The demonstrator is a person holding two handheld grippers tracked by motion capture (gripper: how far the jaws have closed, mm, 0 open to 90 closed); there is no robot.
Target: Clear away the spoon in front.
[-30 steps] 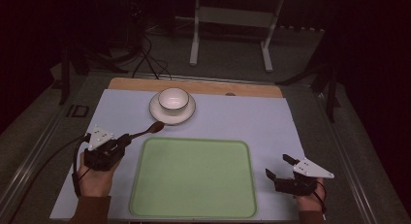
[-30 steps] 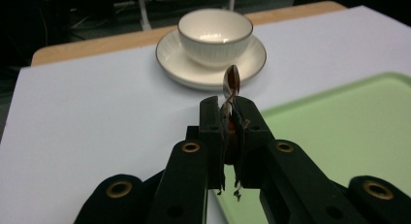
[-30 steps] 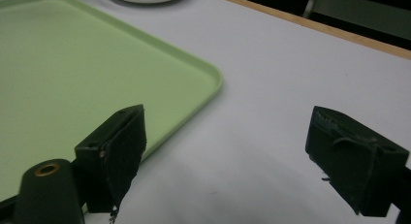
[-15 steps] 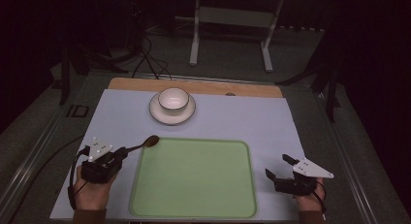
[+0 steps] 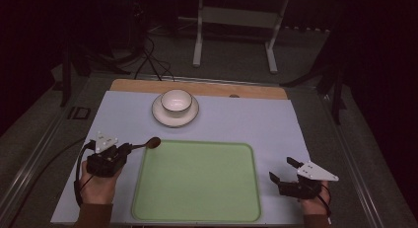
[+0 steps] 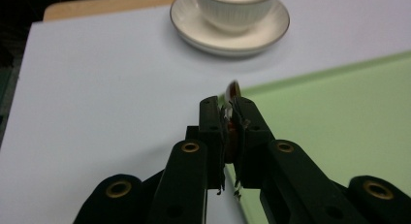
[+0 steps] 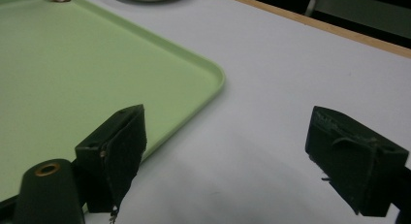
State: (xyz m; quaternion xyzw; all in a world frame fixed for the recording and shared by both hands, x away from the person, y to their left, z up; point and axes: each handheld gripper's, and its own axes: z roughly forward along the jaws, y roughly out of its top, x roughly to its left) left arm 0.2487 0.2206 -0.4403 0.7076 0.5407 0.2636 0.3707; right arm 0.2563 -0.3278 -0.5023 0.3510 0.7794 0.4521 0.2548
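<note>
1. Spoon, brown and wooden-looking, is clamped by its handle between the jaws of the left gripper, its bowl sticking out ahead of the jaw tips.
2. Seen along that gripper's own jaws, the spoon is pinched edge-on, and the left gripper has its two black jaws pressed against it.
3. Just beyond the spoon's bowl lies the near left corner of the green tray, with the bowl over its rim.
4. Farther ahead of the left gripper, a cream cup sits on a saucer, well apart from the spoon.
5. The right gripper rests on the white table just beside the tray's right edge, jaws spread wide with nothing between them.
</note>
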